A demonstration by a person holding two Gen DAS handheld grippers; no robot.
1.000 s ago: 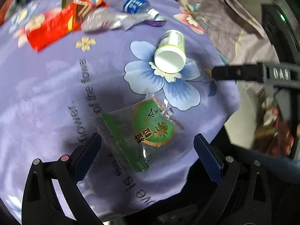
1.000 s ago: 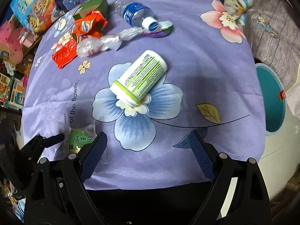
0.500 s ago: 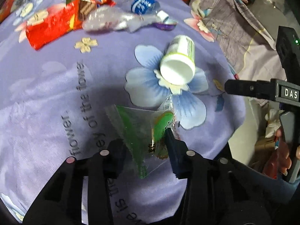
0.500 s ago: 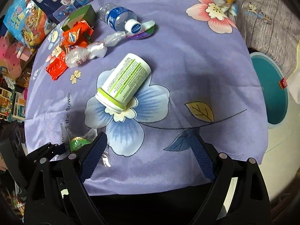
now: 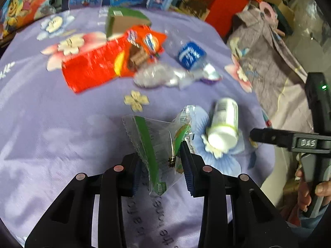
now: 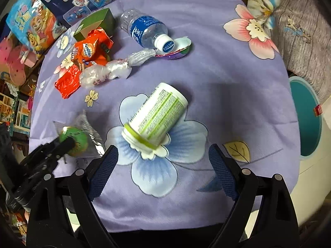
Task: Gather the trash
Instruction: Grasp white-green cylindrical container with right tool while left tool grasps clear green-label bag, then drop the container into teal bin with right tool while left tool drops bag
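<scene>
Left gripper (image 5: 160,161) clamped on a clear green-printed wrapper (image 5: 159,144); right gripper (image 6: 163,171) wide open over a toppled white bottle (image 6: 155,117).

The left jaws have just been closing, and the crumpled wrapper sits pinched between the pads above the lilac flowered cloth (image 5: 51,134). The white bottle lies on its side on the blue flower print, just beside the wrapper, its long axis diagonal with the green-ringed cap end toward the grippers. Farther back lies a cluster: a red foil packet (image 5: 91,68), an orange snack wrapper (image 6: 91,49), crumpled clear plastic (image 6: 111,70), a green carton (image 6: 97,23) and a blue-labelled water bottle (image 6: 144,29), cap pointing at a purple lid (image 6: 175,51). Nothing stands between the right jaws and the white bottle. Only the right view shows the teal-rimmed bin (image 6: 308,119) off the cloth's edge; only the left view shows a hand (image 5: 310,192) on the right gripper's handle.
</scene>
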